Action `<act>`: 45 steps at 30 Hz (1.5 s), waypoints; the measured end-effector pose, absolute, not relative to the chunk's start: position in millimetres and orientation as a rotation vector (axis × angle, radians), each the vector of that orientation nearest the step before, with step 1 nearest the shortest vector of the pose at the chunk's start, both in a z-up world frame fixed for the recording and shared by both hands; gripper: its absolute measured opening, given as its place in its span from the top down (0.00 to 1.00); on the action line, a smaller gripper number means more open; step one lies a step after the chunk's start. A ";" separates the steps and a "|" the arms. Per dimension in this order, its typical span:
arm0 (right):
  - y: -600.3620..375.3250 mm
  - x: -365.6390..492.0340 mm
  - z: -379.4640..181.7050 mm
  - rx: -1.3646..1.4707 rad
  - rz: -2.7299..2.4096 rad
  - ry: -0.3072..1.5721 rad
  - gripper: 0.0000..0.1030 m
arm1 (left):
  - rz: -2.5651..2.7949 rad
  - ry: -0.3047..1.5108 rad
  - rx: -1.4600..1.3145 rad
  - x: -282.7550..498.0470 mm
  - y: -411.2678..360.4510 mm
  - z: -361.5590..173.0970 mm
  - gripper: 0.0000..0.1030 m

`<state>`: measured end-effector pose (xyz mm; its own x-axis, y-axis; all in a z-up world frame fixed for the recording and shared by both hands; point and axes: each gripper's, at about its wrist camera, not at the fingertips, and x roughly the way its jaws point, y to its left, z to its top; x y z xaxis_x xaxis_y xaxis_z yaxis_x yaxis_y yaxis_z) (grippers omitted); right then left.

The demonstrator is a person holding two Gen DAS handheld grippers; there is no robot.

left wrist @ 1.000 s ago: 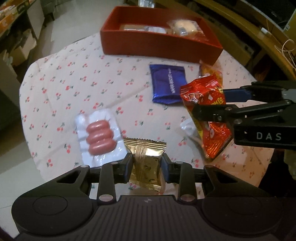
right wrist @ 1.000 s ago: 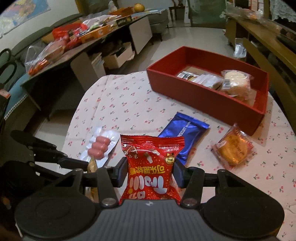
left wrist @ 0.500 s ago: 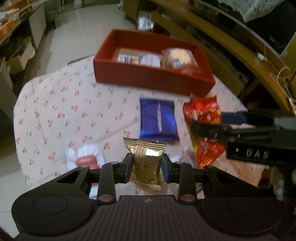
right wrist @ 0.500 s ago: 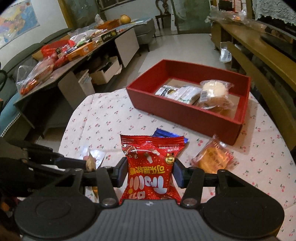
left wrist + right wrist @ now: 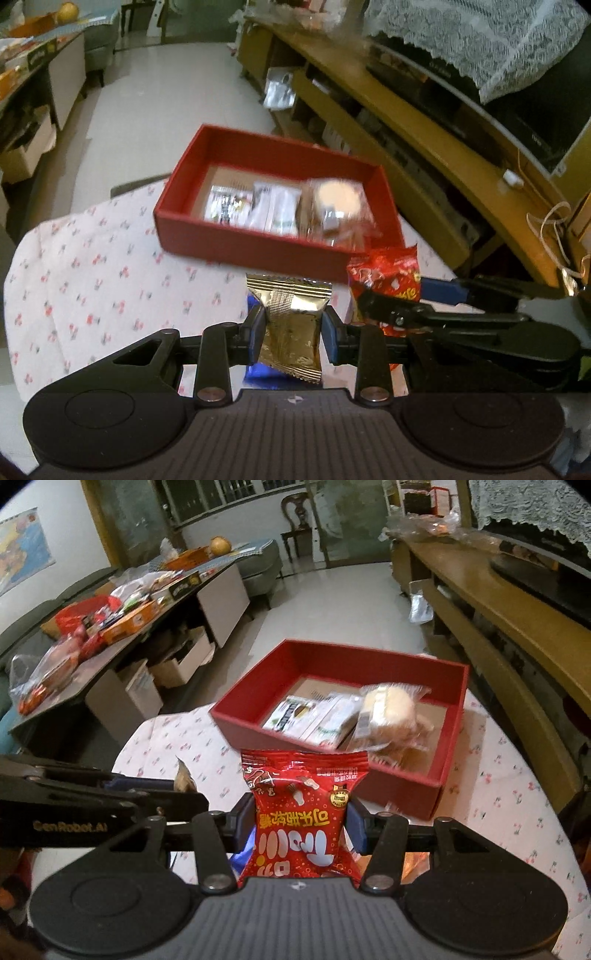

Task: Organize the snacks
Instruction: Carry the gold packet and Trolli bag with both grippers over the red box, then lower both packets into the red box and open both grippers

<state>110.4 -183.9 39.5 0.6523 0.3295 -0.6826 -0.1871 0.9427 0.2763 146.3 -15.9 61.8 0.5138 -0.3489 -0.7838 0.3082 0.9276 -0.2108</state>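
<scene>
Gold and shiny, the small snack pack (image 5: 291, 328) sits squeezed between the two fingers of my left hand-held gripper (image 5: 293, 328), up in the air above the tabletop (image 5: 92, 258). My right hand-held gripper (image 5: 301, 823) is pinching a red snack bag (image 5: 301, 812) the same way, right next to it. Both point at the red box (image 5: 255, 723), which sits at the far edge of the tabletop on the cloth with little red flowers. Inside the box lie some flat white packs (image 5: 317, 716) and a round bun in a clear wrapper (image 5: 388, 709). A blue pack (image 5: 258, 371) peeks out under the gold one.
</scene>
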 end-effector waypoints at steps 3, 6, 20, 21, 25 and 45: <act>-190.2 124.3 41.7 0.210 0.275 0.800 0.34 | -0.391 0.935 -0.049 160.4 -20.8 67.5 0.61; -195.5 140.4 43.0 0.235 0.256 0.791 0.34 | -0.385 0.918 -0.045 179.3 -27.2 72.6 0.61; -200.4 233.6 27.7 0.291 0.175 0.783 0.34 | -0.314 0.904 -0.040 270.4 -44.9 54.8 0.62; -199.5 239.1 22.7 0.289 0.170 0.792 0.34 | -0.308 0.910 -0.039 274.8 -45.3 49.8 0.62; -195.3 253.3 4.2 0.274 0.161 0.824 0.34 | -0.282 0.947 -0.046 288.0 -43.6 31.4 0.62; -194.3 248.1 12.3 0.235 0.141 0.775 0.28 | -0.192 0.969 -0.027 286.4 -30.6 27.6 0.31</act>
<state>248.1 -194.3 12.3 0.7072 0.2114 -0.6747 -0.0395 0.9646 0.2608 286.4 -30.6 27.6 0.5504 -0.1741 -0.8166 0.1501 0.9827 -0.1084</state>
